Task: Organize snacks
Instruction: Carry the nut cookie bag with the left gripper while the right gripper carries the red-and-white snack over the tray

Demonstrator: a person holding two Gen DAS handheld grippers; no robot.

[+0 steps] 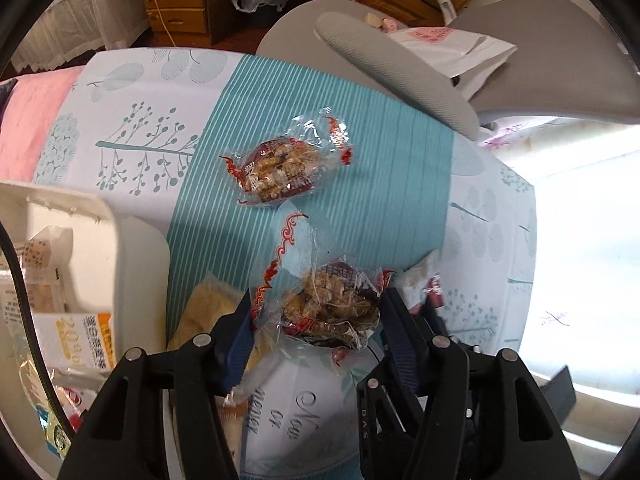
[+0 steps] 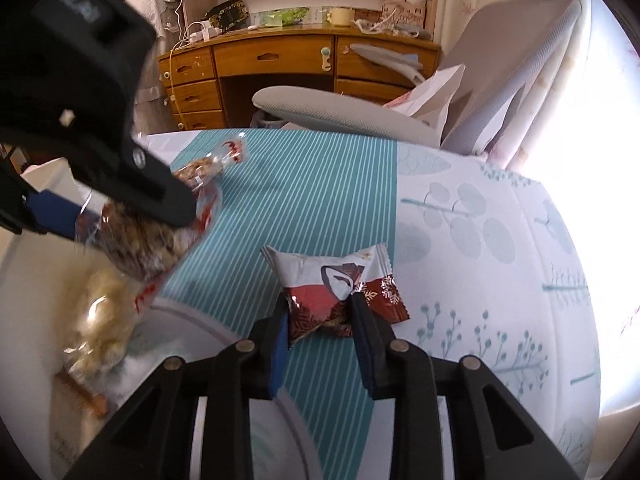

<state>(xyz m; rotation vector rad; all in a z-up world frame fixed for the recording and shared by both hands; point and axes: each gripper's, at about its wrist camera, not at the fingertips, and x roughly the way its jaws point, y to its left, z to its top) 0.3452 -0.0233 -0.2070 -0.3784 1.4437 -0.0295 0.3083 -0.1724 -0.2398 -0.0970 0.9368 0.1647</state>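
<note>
My left gripper (image 1: 316, 300) is shut on a clear packet of nut brittle (image 1: 332, 304) and holds it just above the teal striped cloth (image 1: 380, 160). In the right wrist view the same gripper (image 2: 120, 220) hangs at the upper left with that packet (image 2: 140, 244). A second nut brittle packet (image 1: 280, 168) lies farther back on the cloth. My right gripper (image 2: 320, 306) pinches the near end of a red and white snack packet (image 2: 344, 280) that rests on the cloth. Only a corner of this packet (image 1: 430, 286) shows in the left wrist view. A pale yellow snack bag (image 2: 96, 320) lies below the left gripper.
A white bin (image 1: 132, 240) holding several snack packets stands at the left. A grey chair (image 1: 400, 64) with a paper bag (image 1: 448, 48) on it stands behind the table. A wooden desk (image 2: 280, 56) is beyond it. Bright window light washes out the right side.
</note>
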